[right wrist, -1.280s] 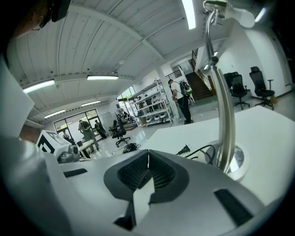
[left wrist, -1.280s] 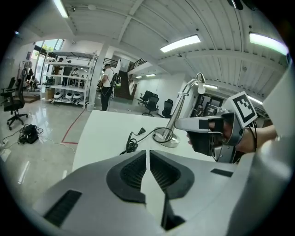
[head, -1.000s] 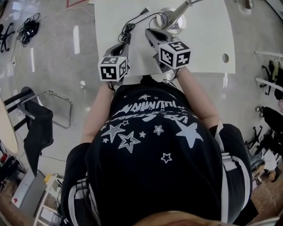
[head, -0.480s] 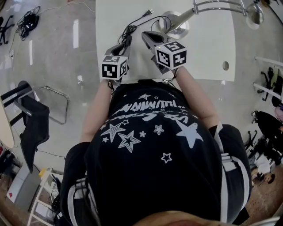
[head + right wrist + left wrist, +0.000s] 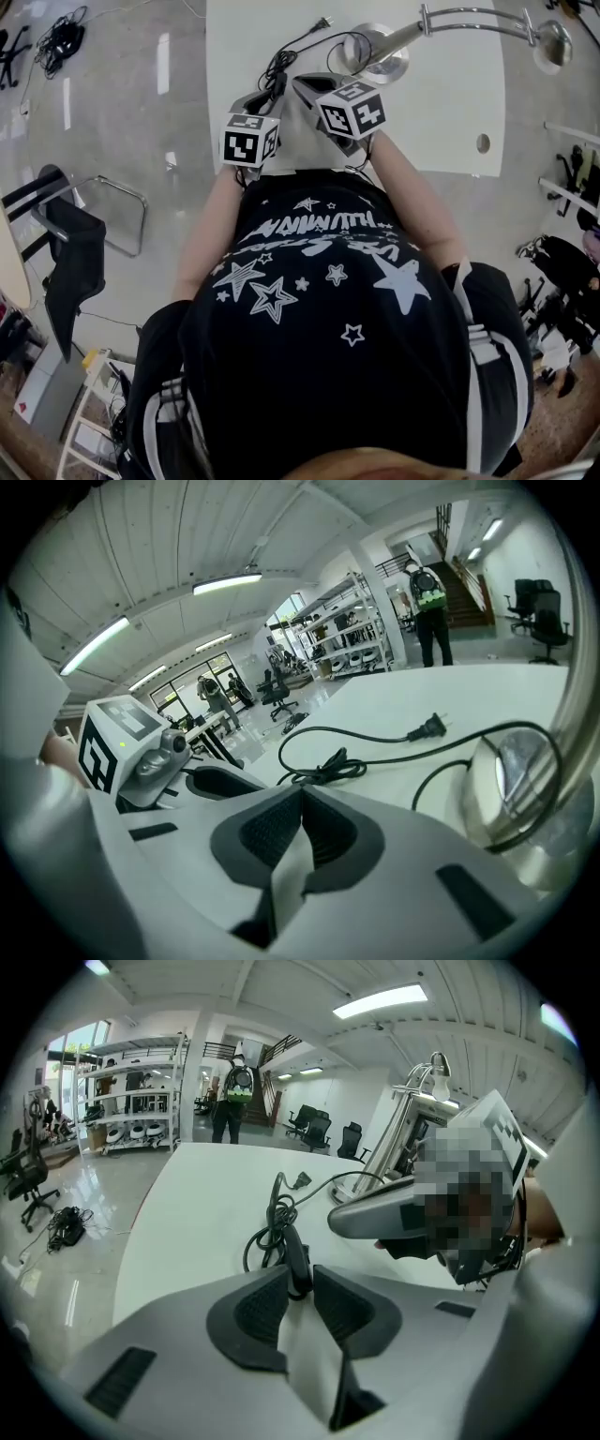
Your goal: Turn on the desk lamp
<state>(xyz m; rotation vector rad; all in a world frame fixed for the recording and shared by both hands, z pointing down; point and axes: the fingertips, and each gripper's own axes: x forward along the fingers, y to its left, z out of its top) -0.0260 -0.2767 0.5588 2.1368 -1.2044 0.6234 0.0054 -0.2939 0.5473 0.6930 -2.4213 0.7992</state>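
Note:
The desk lamp stands on the white table [image 5: 441, 103], with a round chrome base [image 5: 377, 56], a bent chrome arm and its head [image 5: 555, 43] at the far right. Its black cord [image 5: 277, 67] lies bunched left of the base and ends in a loose plug [image 5: 323, 22]. My left gripper [image 5: 270, 92] is at that bunch. In the left gripper view its jaws are closed around a thick black switch piece [image 5: 296, 1258] of the cord. My right gripper [image 5: 305, 84] is shut and empty, just right of the bunch and short of the base [image 5: 525, 789].
The plug [image 5: 429, 728] lies unplugged on the table beyond the cord bunch [image 5: 323, 766]. A cable hole [image 5: 483, 143] is near the table's right edge. A chair [image 5: 75, 253] stands on the floor at the left. Shelves and a person [image 5: 230, 1101] are far off.
The head view has shifted, so the lamp's arm and head now show. Both grippers have edged a little closer to the cord bunch, the right one leftwards.

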